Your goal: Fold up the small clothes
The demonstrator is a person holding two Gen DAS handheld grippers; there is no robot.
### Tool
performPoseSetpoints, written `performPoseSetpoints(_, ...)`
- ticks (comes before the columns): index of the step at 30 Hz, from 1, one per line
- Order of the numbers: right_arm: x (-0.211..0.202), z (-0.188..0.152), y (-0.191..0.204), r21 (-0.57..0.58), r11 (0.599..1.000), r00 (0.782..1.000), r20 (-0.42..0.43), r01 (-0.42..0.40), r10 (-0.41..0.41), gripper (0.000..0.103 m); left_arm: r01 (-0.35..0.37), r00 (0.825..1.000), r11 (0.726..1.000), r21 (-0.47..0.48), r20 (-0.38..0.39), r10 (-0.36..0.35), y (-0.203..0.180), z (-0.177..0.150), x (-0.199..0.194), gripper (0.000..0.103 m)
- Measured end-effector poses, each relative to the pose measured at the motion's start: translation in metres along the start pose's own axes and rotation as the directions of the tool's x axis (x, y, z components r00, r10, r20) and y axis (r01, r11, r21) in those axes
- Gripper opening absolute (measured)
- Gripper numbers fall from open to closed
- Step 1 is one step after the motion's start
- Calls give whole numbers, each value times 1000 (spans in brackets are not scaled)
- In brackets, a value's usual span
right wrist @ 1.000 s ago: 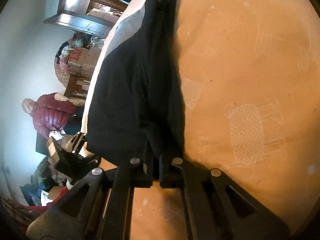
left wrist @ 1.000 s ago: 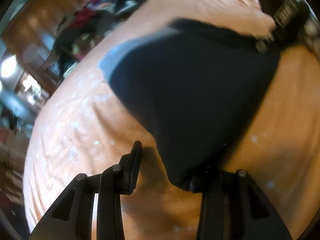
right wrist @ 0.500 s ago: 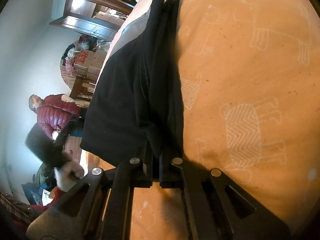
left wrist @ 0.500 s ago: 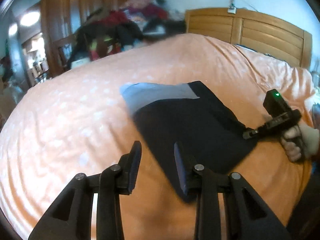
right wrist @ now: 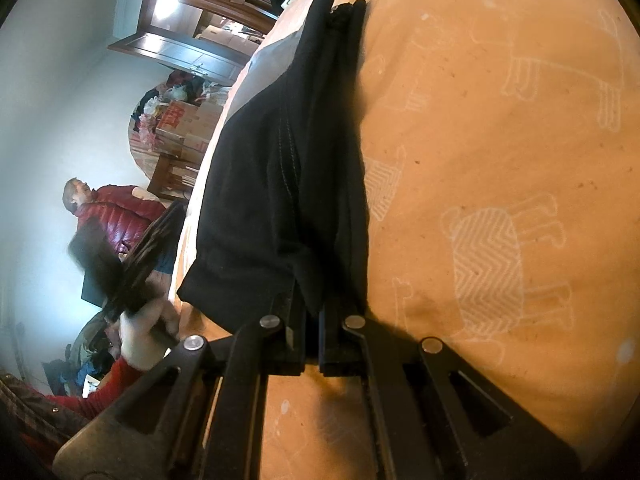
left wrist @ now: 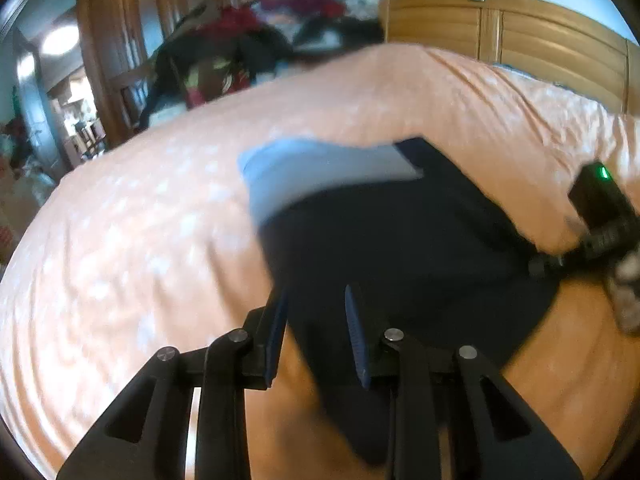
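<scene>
A black garment (left wrist: 400, 248) with a grey waistband (left wrist: 320, 168) lies folded on the orange bed cover (left wrist: 140, 240). In the left wrist view my left gripper (left wrist: 316, 332) is open above the garment's near edge, and its blue pads (left wrist: 276, 332) hold nothing. The right gripper (left wrist: 536, 268) sits at the garment's right side with a hand on its handle. In the right wrist view my right gripper (right wrist: 312, 312) is shut on the stacked edge of the black garment (right wrist: 280, 180). The left gripper (right wrist: 152, 240) shows there as a blur at the bed's edge.
A wooden headboard (left wrist: 520, 40) stands at the far end of the bed. A heap of clothes (left wrist: 260, 40) lies beside a wardrobe (left wrist: 120, 40). A person in a red jacket (right wrist: 116, 208) and cardboard boxes (right wrist: 188, 128) are beyond the bed's side.
My left gripper pulled up and back from the garment's corner, narrowed its gap, then moved forward over the near edge. The right gripper stays shut on the garment.
</scene>
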State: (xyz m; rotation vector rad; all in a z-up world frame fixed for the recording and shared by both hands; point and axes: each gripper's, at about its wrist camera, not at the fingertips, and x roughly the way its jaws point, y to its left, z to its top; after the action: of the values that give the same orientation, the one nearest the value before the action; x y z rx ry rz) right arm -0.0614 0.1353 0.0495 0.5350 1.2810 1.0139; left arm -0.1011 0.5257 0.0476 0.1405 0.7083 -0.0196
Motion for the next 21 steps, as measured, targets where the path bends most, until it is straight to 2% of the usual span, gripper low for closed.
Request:
performPoseSetpoints(2,0,-1,0,2,1000,1000,0,-3,3,0,-21,992,997,73,-126,30,-9,-16,44,33)
performPoseSetpoints(3,0,-2,1,-1,1000,1000,-1,1,-1,0,-32,989,995,90,-138,44,-13,-23,53,33)
performPoseSetpoints(5,-1,-3,0,0,1000,1000,3,-6,6,0,-47,988,994,101,-145,61,-16,-18,50,33)
performPoseSetpoints(7,-1,-3,-2,0,1000,1000,6,-12,12,0,-3,987,999,37,-161,9,-4,-8,47,30)
performPoseSetpoints(8,-1,-3,-2,1,1000,1000,6,-16,16,0,1,988,1000,27,-152,3,-1,-3,43,25)
performPoseSetpoints(9,-1,-3,-4,0,1000,1000,7,-19,19,0,-9,993,1000,29,-119,13,3,8,38,19)
performPoseSetpoints(11,-1,-3,-4,0,1000,1000,8,-23,23,0,-10,999,1000,27,-40,11,12,33,33,19)
performPoseSetpoints(13,-1,-2,-5,2,1000,1000,7,-27,27,0,-8,1000,999,46,-21,9,16,47,49,18)
performPoseSetpoints(14,-2,-2,-6,3,1000,1000,7,-28,28,0,-9,999,998,62,-40,11,16,48,66,18)
performPoseSetpoints(16,-2,-1,-7,0,999,999,7,-37,37,0,-6,989,996,90,-145,19,14,34,111,20)
performPoseSetpoints(19,-2,0,-8,0,999,999,7,-40,40,0,-46,988,988,147,-142,67,8,37,115,18)
performPoseSetpoints(21,-2,0,-9,-2,999,999,8,-44,44,0,-5,989,994,108,-144,20,18,43,111,11)
